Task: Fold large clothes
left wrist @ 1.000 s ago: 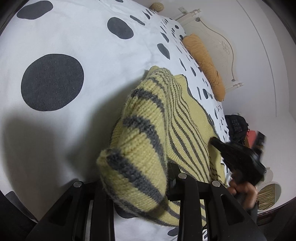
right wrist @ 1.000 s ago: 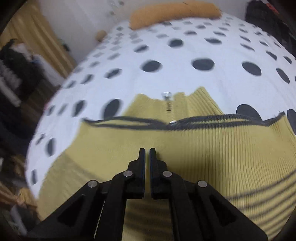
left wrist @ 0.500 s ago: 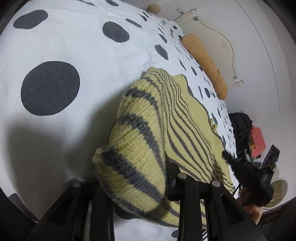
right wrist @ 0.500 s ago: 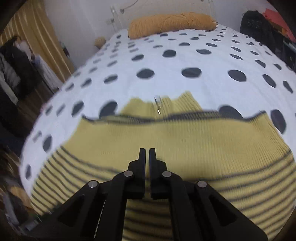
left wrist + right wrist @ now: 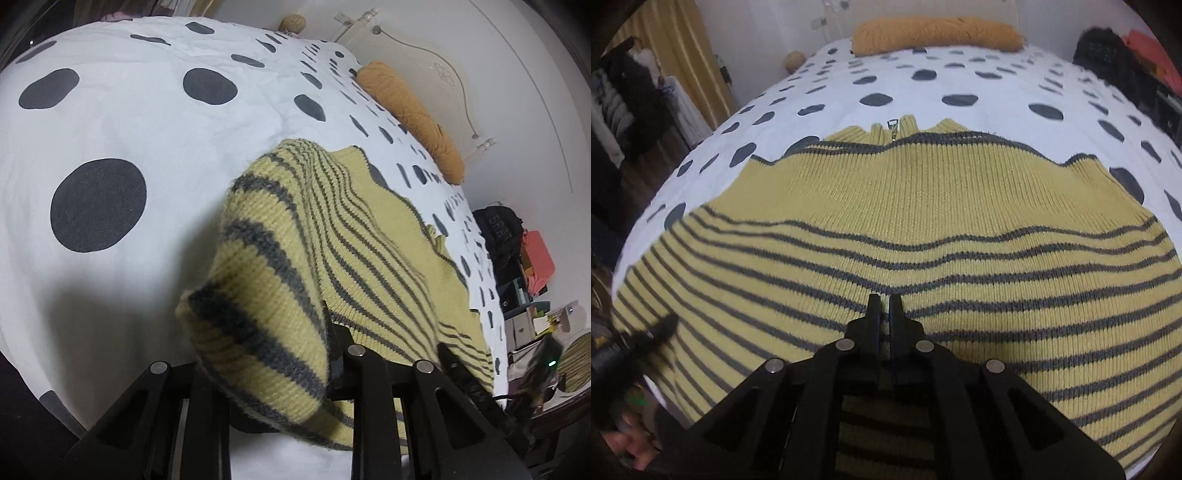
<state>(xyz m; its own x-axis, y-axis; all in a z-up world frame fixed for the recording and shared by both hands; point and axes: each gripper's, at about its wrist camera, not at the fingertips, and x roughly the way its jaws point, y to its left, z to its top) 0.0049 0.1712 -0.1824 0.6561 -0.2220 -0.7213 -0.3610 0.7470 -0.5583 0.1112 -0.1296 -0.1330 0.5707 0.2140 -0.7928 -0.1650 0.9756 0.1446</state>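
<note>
At the bottom of the left wrist view, the left tongs [image 5: 295, 354] grip a bunched fold of the yellow sweater [image 5: 280, 280] with grey stripes, the knit draped over and hiding the fingertips. In the right wrist view the right tongs [image 5: 885, 306] sit bottom centre, pressed together with only a sliver between them — whether any knit is pinched there cannot be told — just over the sweater [image 5: 923, 221], which spreads flat across the lower and middle frame on the bed [image 5: 997, 81]. Beyond the striped section lies a plain yellow band, then the collar with its zipper pull [image 5: 893, 127] at upper centre. The bed's white cover with dark grey spots fills the frame behind it, and an orange pillow [image 5: 938, 35] rests at the far end along the top edge. In the left wrist view the same pillow [image 5: 413, 114] lies at upper right — beside the white headboard [image 5: 436, 70].
</note>
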